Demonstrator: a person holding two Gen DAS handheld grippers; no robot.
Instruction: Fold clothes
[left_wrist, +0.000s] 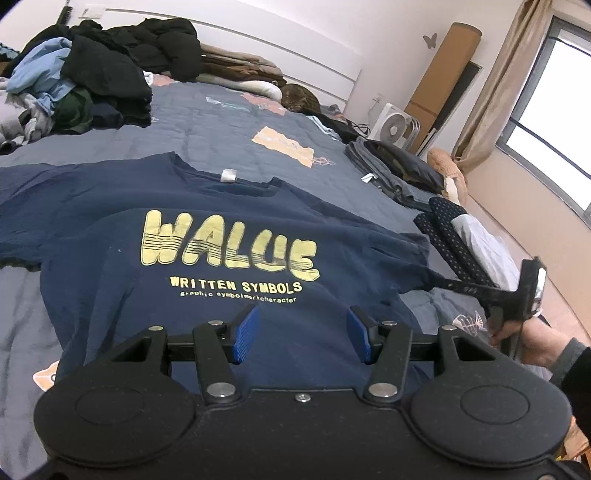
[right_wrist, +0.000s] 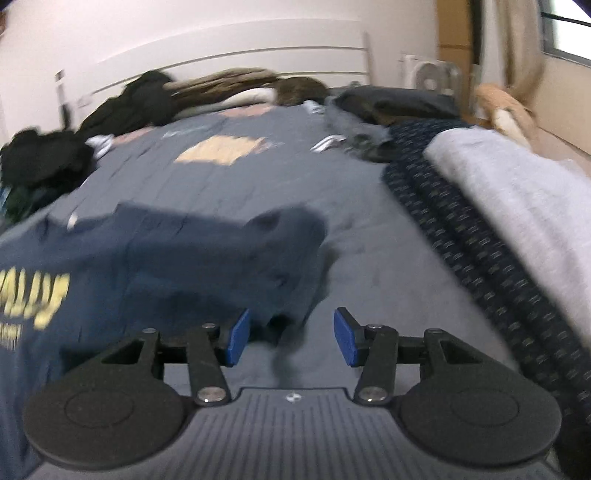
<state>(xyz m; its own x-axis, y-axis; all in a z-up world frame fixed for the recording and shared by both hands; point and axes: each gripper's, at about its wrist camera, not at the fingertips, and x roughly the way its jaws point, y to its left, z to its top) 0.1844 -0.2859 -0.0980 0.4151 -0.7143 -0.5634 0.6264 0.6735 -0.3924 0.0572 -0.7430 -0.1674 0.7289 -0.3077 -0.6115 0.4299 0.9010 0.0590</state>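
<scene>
The navy T-shirt (left_wrist: 229, 236) lies flat and face up on the blue-grey quilt (left_wrist: 221, 125), its yellow print showing, collar away from the person; both sleeves look spread out, so I judge no fold is made in it yet. At far left a heap of unfolded clothes (left_wrist: 74, 85) waits, dark jackets and a light blue piece among them. The left gripper (left_wrist: 301, 334) hovers over the shirt's lower half, jaws about half apart and empty. In the right wrist view the right gripper (right_wrist: 291, 339) stands half apart too, nothing between the pads, the shirt's right sleeve (right_wrist: 280, 240) just ahead of it; that view is blurred. Further right lie folded clothes (left_wrist: 399, 166) and a dotted dark garment (left_wrist: 450, 236) on a pale one, near the sleeve. A tabby cat (left_wrist: 299, 96) rests by the headboard, well clear
</scene>
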